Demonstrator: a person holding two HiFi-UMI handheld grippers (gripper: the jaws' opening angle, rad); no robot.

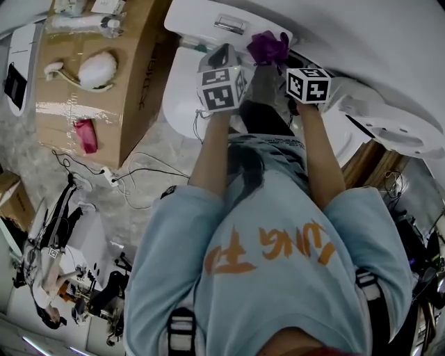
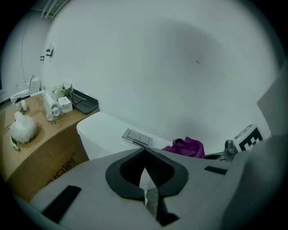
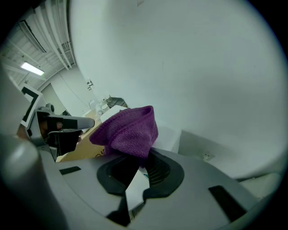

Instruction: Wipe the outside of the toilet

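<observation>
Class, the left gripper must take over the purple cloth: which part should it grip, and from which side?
Probably the bunched fold of the cloth standing free beyond the right gripper, approached from the left, where the left gripper sits shut beside it.

Arms [image 1: 212, 154] hide most of the toilet [image 1: 182, 83] — the right gripper [image 3: 143, 158] swallows one end of the cloth [image 3: 128, 130]; clutter [image 1: 82, 21] on the box [image 1: 139, 104] is too small to tell.

Below you, the grey floor [image 1: 154, 147] is carrying the toilet [image 1: 179, 104] and a cardboard box [image 1: 139, 62] just beside it; cables [image 1: 142, 174] are trailing nearby.
</observation>
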